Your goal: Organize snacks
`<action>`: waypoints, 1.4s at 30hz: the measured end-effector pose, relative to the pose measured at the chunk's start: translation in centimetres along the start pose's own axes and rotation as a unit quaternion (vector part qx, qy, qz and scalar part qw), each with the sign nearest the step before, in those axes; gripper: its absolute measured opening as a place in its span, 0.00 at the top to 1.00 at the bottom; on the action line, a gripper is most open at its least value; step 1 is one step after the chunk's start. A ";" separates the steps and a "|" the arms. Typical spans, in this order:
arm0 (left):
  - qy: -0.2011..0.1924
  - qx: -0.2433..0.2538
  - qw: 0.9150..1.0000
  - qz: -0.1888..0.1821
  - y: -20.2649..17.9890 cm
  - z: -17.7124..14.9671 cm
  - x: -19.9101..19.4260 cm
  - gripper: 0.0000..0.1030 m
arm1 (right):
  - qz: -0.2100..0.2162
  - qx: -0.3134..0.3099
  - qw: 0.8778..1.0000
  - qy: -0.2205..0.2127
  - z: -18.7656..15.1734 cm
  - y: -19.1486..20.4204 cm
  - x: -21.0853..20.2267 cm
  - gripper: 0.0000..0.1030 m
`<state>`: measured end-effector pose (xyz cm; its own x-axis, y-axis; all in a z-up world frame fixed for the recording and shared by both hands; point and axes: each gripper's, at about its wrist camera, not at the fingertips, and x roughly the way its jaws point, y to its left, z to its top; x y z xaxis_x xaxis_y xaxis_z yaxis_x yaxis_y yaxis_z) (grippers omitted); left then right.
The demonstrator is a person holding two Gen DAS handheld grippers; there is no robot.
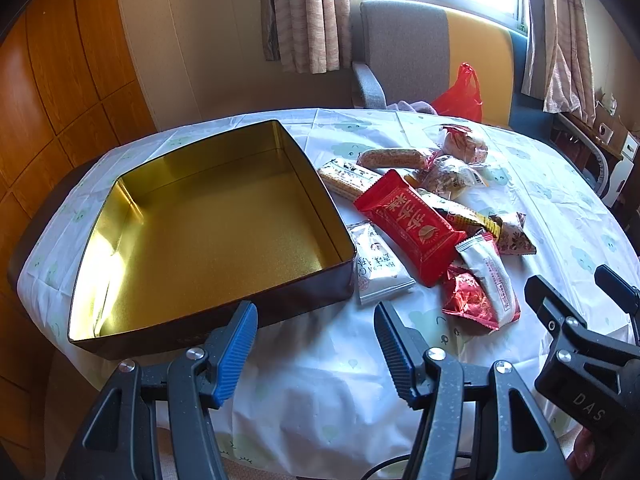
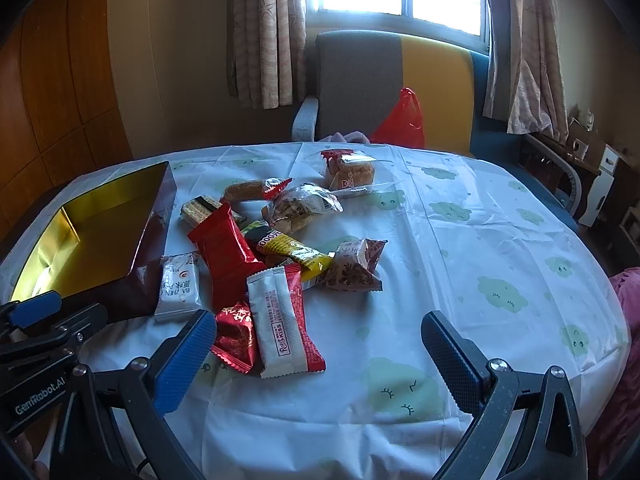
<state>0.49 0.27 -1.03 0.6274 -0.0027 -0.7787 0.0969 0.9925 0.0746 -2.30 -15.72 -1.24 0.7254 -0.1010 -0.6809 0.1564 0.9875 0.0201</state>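
1. Left wrist view: my left tool [image 1: 316, 344] hangs released, fingers wide apart with nothing between them, low over the table [image 1: 320, 392]. The gold-lined tin [image 1: 208, 232] sits just ahead and to its left, nothing in it. The snack pile [image 1: 432, 216] lies ahead and to the right, touching the tin's right wall.
2. Risk here: the tin's near wall is close to my left finger. I judge a careless reach could shove the tin. The slick wrappers overlap, so pinching one may drag its neighbours along.
3. Writing here: the big red packet [image 1: 412, 226] carries large gold Chinese characters. The white packet [image 1: 378, 268] beside the tin shows Latin letters I cannot make out. "DAS" shows on my other tool's body at the right edge.
4. Right wrist view: my right tool [image 2: 316, 350] is released too, holding nothing. The red-and-white packet [image 2: 282, 320] lies just ahead between its fingers.
5. Risk: closing low could catch the loose tablecloth [image 2: 460, 248] and tug the pile.
6. Writing: "Rusty Kiss", I think, on that packet, "BA ZHEN" on the white one, and "GenRobot.AI" on my left tool.
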 end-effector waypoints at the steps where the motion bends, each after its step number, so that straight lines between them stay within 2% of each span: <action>1: 0.000 0.000 1.000 0.000 0.0 0.0 0.0 0.40 | 0.001 0.000 1.000 0.000 0.0 0.0 0.0 0.00; 26: 0.011 0.006 1.000 -0.009 0.0 -0.2 0.4 0.40 | 0.003 -0.003 1.000 0.001 0.2 -0.4 0.3 0.00; 30: 0.022 -0.004 0.999 -0.046 0.4 -0.2 0.7 0.40 | 0.004 -0.010 1.000 -0.001 0.6 -1.0 0.7 0.00; 33: 0.020 -0.015 0.995 -0.101 0.7 -0.4 0.6 0.40 | 0.000 -0.014 1.000 -0.004 0.9 -2.0 1.0 0.00; 34: 0.014 -0.023 0.991 -0.129 0.9 -0.5 0.5 0.40 | -0.002 -0.014 1.000 -0.005 1.0 -2.4 1.1 0.00; 37: 0.004 -0.034 0.983 -0.183 1.1 -0.7 0.3 0.40 | -0.005 -0.012 1.000 0.004 1.4 -4.0 2.0 0.00; 42: 0.016 -0.023 0.975 -0.219 0.1 -0.7 0.6 0.40 | 0.000 0.009 1.000 0.028 1.0 -6.7 3.3 0.00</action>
<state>0.34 0.41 -1.96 0.5090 -0.4251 -0.7485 0.3157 0.9012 -0.2970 -0.26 -22.78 -2.94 0.6868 -0.0941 -0.7208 0.1694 0.9850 0.0327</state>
